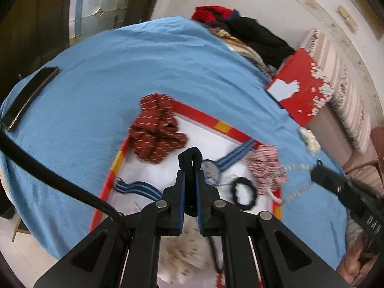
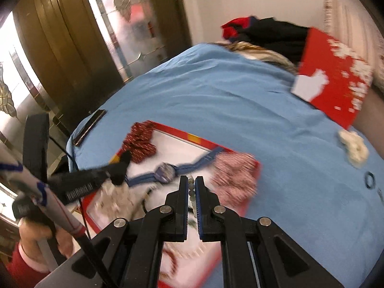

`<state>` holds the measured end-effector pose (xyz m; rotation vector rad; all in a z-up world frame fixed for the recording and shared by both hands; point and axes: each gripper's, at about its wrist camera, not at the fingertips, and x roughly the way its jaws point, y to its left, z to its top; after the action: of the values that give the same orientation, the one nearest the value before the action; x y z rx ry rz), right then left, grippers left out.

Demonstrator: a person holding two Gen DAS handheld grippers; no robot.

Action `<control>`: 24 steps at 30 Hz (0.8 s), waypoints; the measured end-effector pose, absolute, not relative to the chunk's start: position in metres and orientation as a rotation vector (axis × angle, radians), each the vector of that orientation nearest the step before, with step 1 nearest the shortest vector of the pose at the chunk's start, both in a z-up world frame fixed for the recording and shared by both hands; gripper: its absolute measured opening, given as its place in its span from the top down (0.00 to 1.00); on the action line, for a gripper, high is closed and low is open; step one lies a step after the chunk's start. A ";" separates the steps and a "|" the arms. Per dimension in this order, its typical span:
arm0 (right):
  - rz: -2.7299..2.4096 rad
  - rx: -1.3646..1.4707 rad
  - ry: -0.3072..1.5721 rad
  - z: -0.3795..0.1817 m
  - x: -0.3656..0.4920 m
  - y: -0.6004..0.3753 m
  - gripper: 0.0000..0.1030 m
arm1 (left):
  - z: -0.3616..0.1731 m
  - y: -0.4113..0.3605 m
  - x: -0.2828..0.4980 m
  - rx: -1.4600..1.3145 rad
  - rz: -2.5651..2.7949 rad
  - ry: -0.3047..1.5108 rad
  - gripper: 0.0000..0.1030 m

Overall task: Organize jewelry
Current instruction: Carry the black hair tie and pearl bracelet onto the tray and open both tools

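Observation:
A red-rimmed white tray [image 1: 199,114] lies on a blue cloth. In it are a dark red scrunchie [image 1: 156,129], a watch with a blue striped strap [image 1: 211,168], a pink-white scrunchie [image 1: 266,168] and a black hair tie [image 1: 243,193]. My left gripper [image 1: 190,175] is shut on another black hair tie [image 1: 190,159] and holds it above the tray. In the right wrist view my right gripper [image 2: 191,182] is shut on a beaded necklace [image 2: 191,193] over the tray [image 2: 189,136], near the watch [image 2: 165,169]. The left gripper [image 2: 120,165] shows there too.
A black phone [image 1: 28,98] lies at the cloth's left edge. A red box [image 1: 300,86] and a pile of clothes [image 1: 252,33] sit at the far right. A white scrunchie [image 2: 354,147] lies on the cloth right of the tray. A door stands behind.

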<state>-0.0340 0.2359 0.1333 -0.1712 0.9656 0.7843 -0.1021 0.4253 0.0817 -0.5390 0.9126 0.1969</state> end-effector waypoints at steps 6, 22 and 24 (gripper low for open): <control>0.825 -0.140 1.044 0.106 0.003 0.304 0.94 | 0.058 0.446 -0.101 -0.584 0.231 0.934 0.92; 0.748 -0.060 1.193 0.041 0.046 0.295 0.93 | 0.072 0.442 -0.108 -0.564 0.266 0.879 0.66; 0.753 -0.027 1.205 0.044 0.048 0.288 0.83 | 0.078 0.439 -0.111 -0.558 0.259 0.875 0.64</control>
<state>0.0481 0.2876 0.0440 -0.0271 1.2046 0.7529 -0.1110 0.4390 0.0782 -0.5578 0.8754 0.2593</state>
